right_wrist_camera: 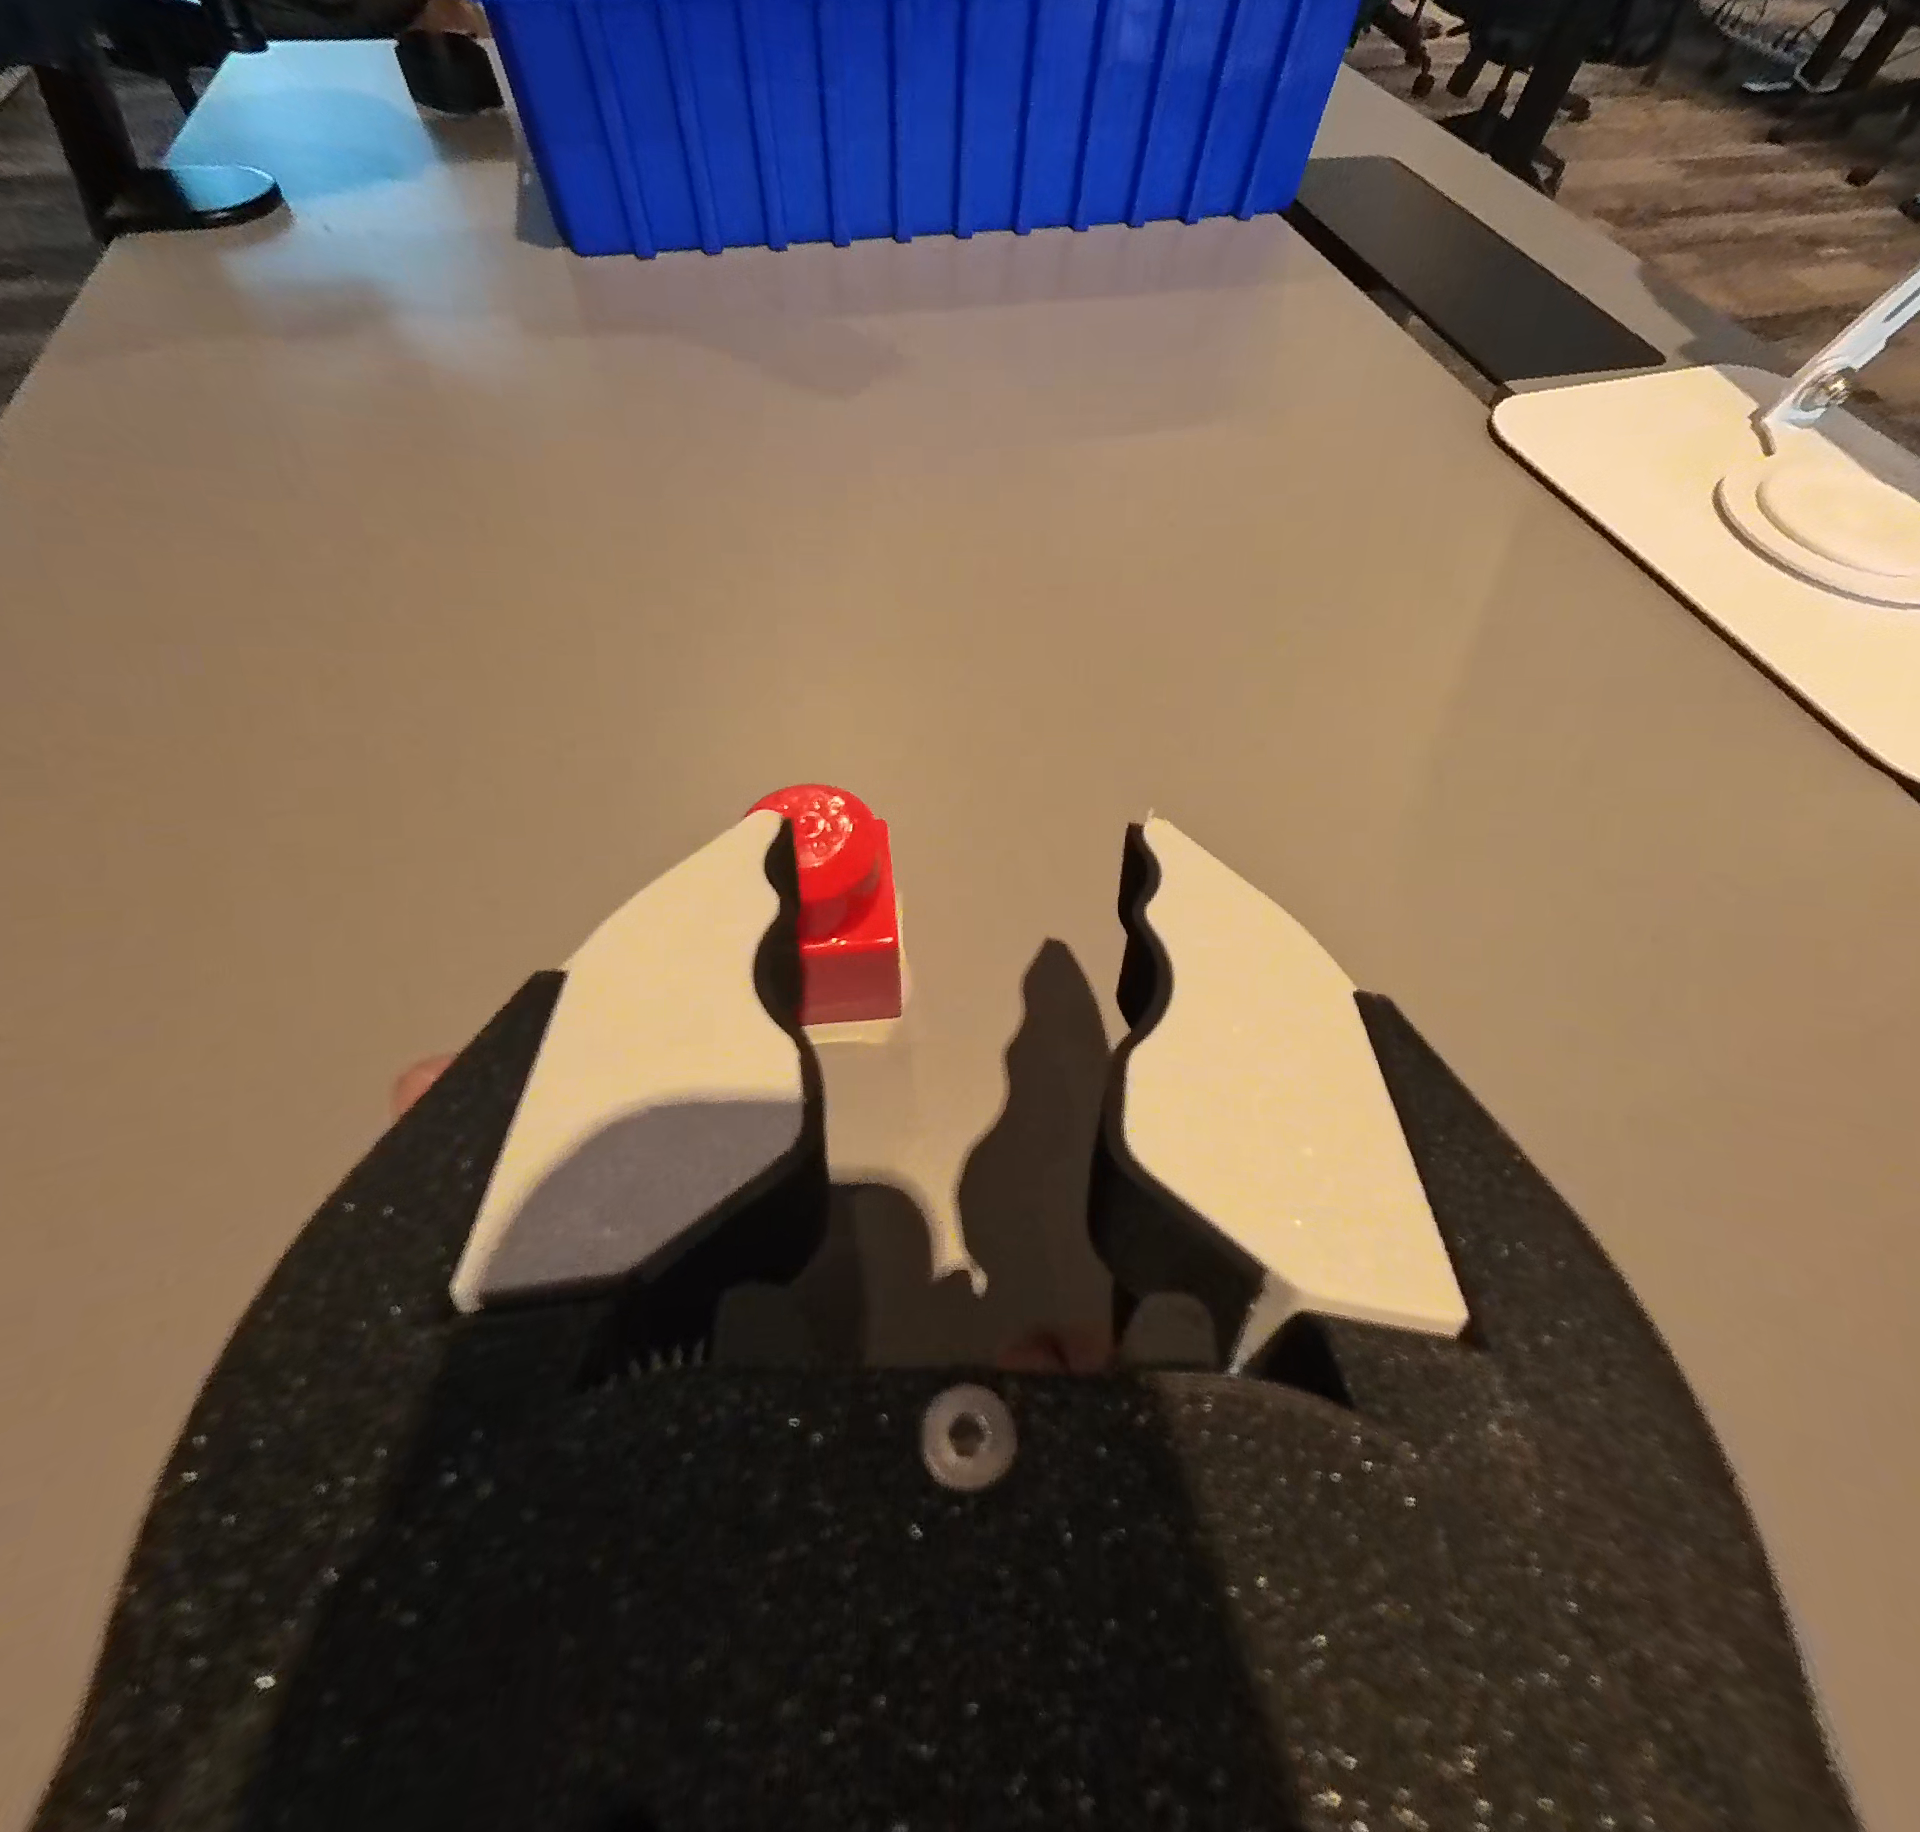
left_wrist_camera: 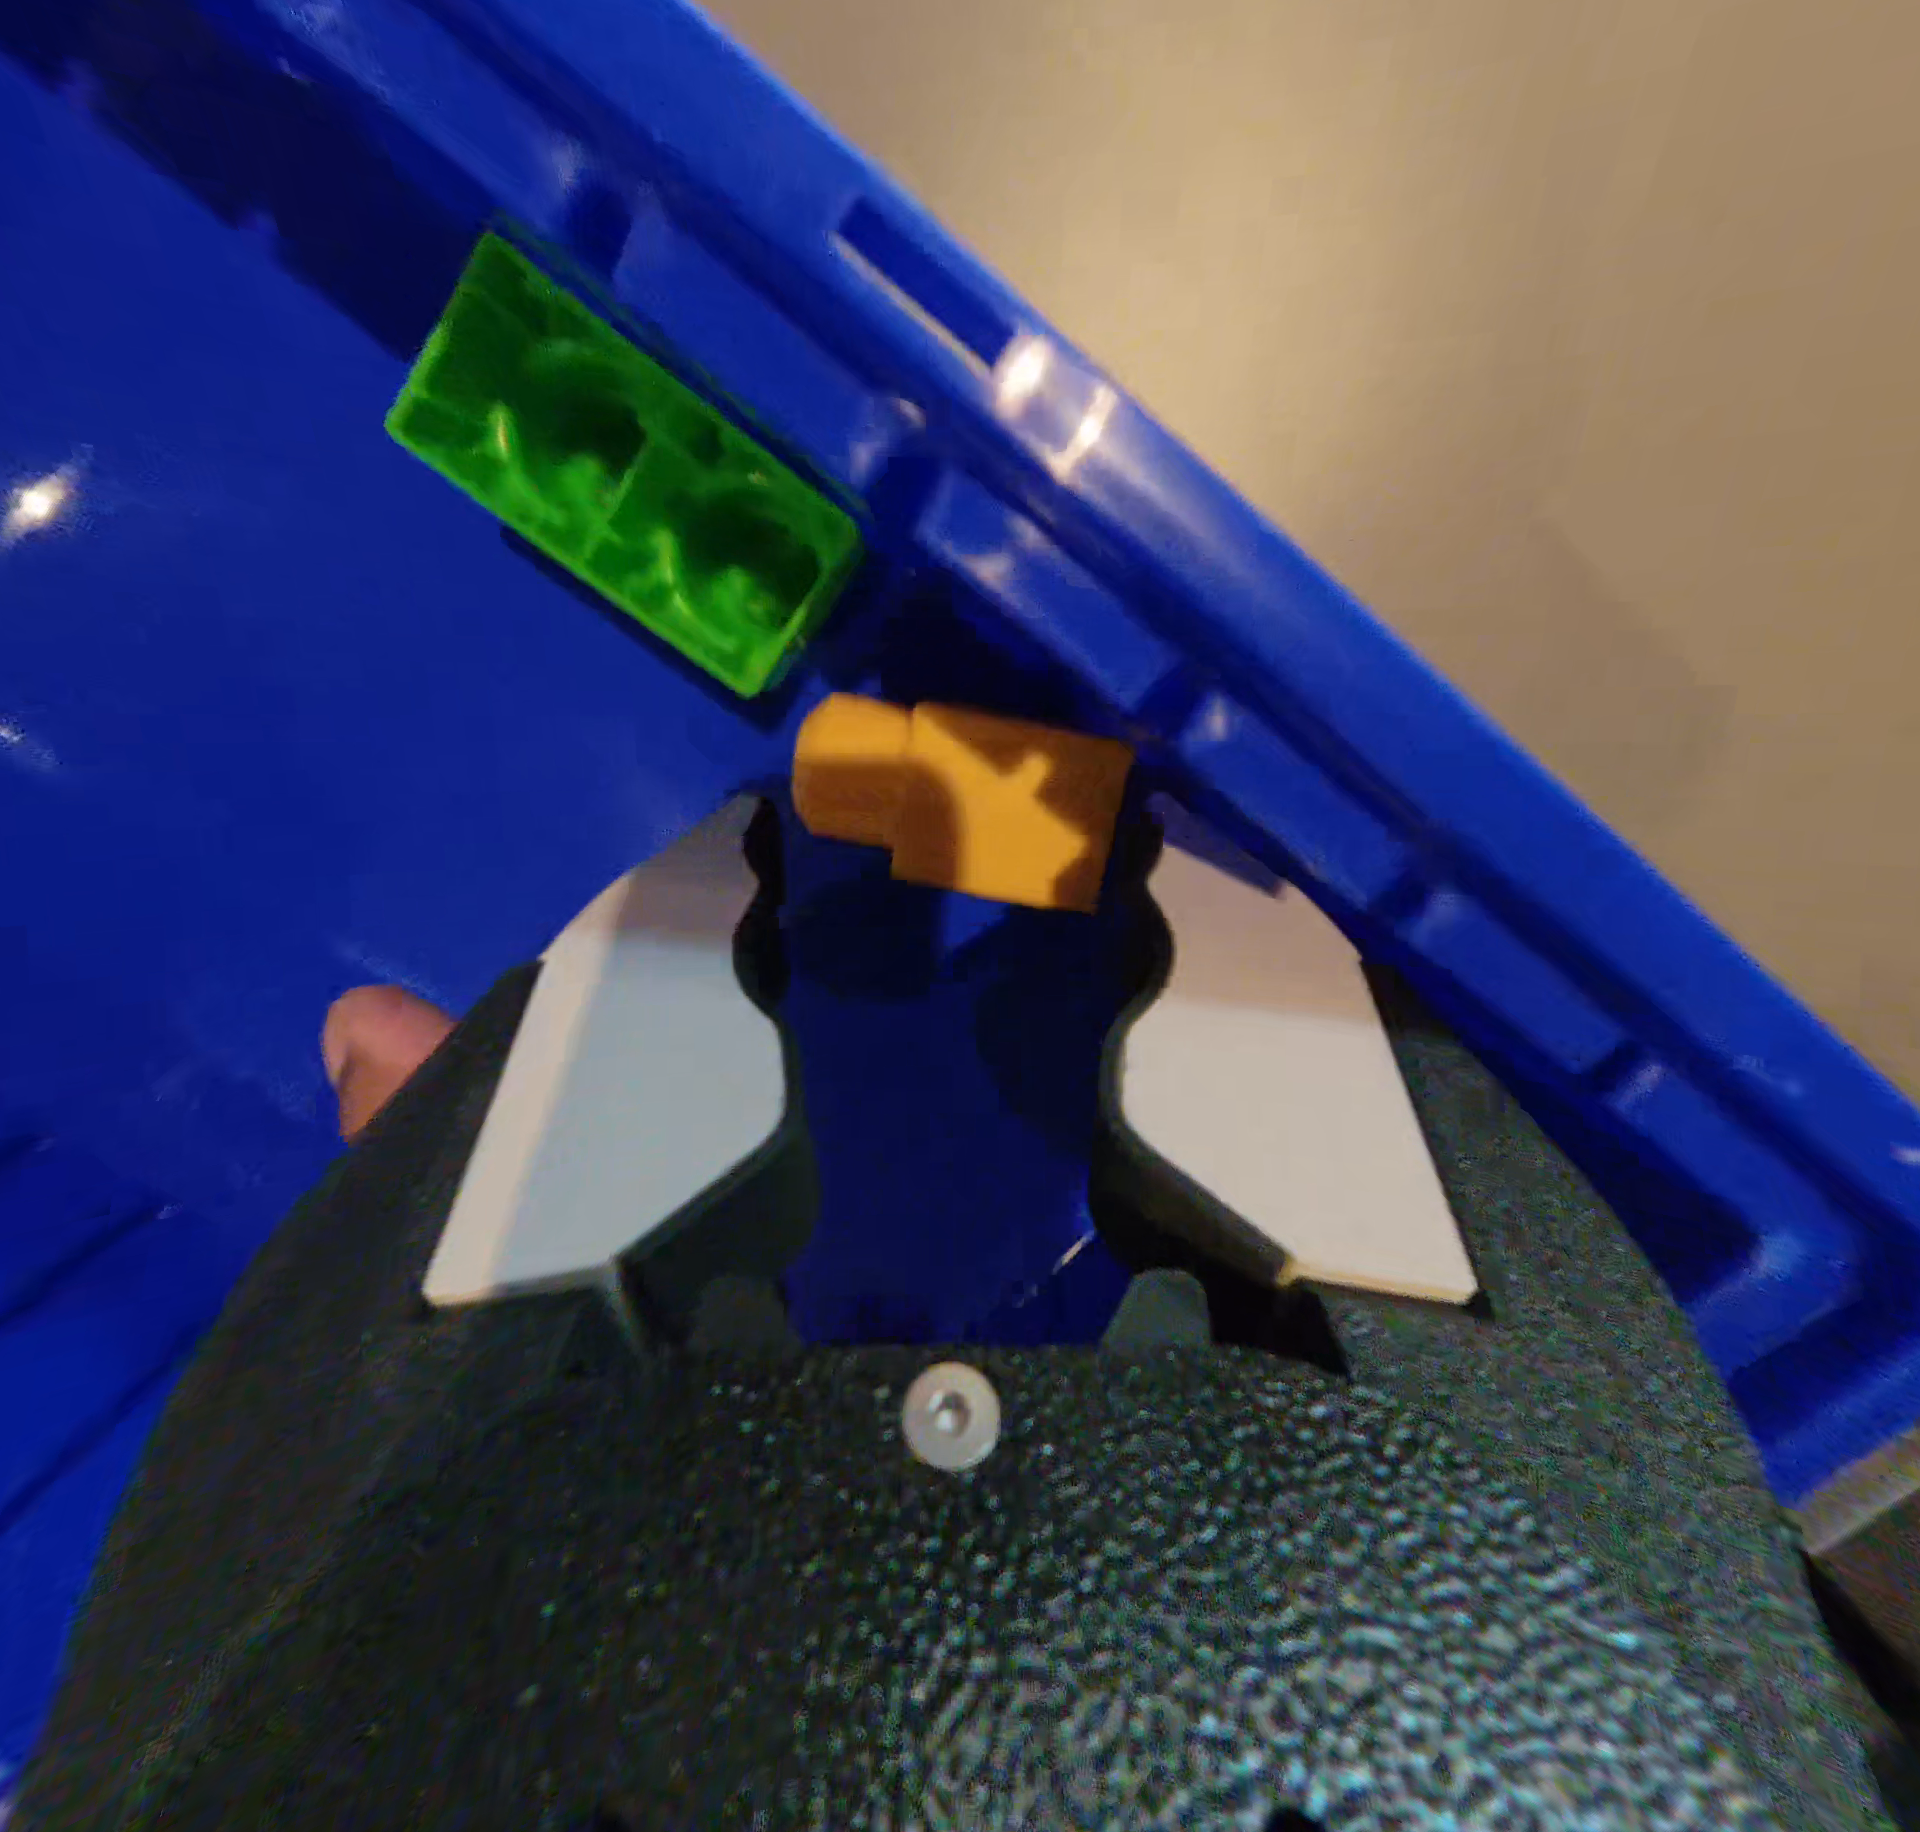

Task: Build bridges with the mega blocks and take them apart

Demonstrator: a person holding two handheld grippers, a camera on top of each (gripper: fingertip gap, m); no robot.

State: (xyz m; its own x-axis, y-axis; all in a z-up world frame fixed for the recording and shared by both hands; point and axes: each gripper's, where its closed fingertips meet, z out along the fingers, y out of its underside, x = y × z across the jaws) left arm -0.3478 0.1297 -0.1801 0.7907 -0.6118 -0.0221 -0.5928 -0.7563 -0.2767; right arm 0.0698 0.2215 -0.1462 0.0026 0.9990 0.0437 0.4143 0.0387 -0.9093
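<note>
In the left wrist view my left gripper (left_wrist_camera: 951, 826) reaches into a blue bin (left_wrist_camera: 1143, 494). Its jaws stand apart, with an orange block (left_wrist_camera: 997, 816) between the fingertips, close to the bin wall. A green block (left_wrist_camera: 623, 463) lies hollow side up just beyond it to the left. In the right wrist view my right gripper (right_wrist_camera: 956, 837) is open and empty, low over the grey table (right_wrist_camera: 727, 535). A red one-stud block (right_wrist_camera: 847, 941) stands on a pale block (right_wrist_camera: 852, 1032), right against the inner side of the left finger (right_wrist_camera: 665, 1003).
The blue bin (right_wrist_camera: 914, 89) stands at the far end of the table. A white stand base (right_wrist_camera: 1714, 535) and a black pad (right_wrist_camera: 1475, 265) lie along the right edge. A light blue surface (right_wrist_camera: 301, 120) is at the far left. A person's fingertip (left_wrist_camera: 374, 1044) shows beside my left gripper. Left tips to right tips: about 45 cm.
</note>
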